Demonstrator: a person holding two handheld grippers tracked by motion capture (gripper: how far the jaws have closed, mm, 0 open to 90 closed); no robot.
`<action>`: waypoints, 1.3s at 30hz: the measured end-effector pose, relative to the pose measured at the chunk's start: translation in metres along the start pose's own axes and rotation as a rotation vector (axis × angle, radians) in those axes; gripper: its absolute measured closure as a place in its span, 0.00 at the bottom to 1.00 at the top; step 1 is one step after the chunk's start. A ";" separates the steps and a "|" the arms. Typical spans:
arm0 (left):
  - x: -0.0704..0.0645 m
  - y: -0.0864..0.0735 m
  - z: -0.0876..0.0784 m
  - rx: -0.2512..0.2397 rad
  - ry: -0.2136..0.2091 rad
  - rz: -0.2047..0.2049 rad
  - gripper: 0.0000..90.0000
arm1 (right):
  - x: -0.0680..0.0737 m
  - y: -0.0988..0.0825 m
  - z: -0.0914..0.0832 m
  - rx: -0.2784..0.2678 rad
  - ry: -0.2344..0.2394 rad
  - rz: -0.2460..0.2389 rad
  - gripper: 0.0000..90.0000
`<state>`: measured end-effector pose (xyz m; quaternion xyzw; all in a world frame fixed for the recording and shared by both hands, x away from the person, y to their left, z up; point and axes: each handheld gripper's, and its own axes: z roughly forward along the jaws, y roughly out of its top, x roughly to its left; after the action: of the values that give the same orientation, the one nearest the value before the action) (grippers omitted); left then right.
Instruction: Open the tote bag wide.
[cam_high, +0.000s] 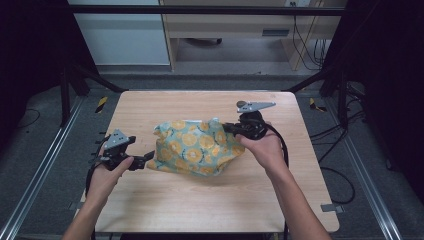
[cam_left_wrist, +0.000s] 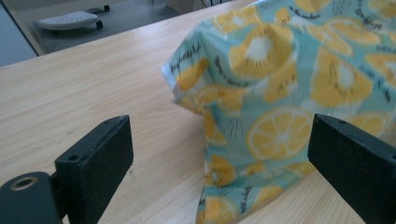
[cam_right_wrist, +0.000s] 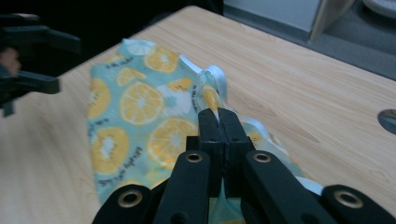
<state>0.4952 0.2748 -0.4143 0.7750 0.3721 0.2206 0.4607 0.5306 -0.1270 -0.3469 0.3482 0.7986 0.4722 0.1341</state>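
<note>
A teal cloth printed with yellow lemon slices (cam_high: 195, 146) lies bunched in the middle of the wooden table (cam_high: 165, 200). My right gripper (cam_high: 227, 129) is shut on the cloth's right edge and holds a pinched fold (cam_right_wrist: 212, 100) between its jaws (cam_right_wrist: 218, 122). My left gripper (cam_high: 145, 159) is open at the cloth's lower left corner. In the left gripper view its jaws stand wide apart (cam_left_wrist: 222, 140), with the cloth (cam_left_wrist: 280, 84) reaching in between them, touching neither. The left gripper (cam_right_wrist: 65, 65) also appears far off in the right gripper view.
Bare wood surrounds the cloth on all sides of the table. Black frame posts (cam_high: 70, 80) stand at both back corners, and cables (cam_high: 340, 175) trail on the floor at the right. A wooden cabinet (cam_high: 225, 25) sits beyond the far edge.
</note>
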 end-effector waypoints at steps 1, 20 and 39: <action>-0.001 0.001 0.000 -0.001 -0.003 -0.001 0.07 | 0.006 -0.003 -0.005 -0.015 0.017 -0.007 1.00; -0.011 0.028 -0.001 0.032 -0.007 0.044 0.10 | 0.059 -0.059 -0.030 -0.083 0.205 -0.063 1.00; -0.005 0.053 0.036 0.102 -0.083 0.035 0.11 | 0.059 -0.070 -0.033 -0.066 0.207 -0.080 1.00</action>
<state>0.5367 0.2350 -0.3849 0.8123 0.3498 0.1772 0.4317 0.4403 -0.1300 -0.3823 0.2607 0.8056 0.5259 0.0809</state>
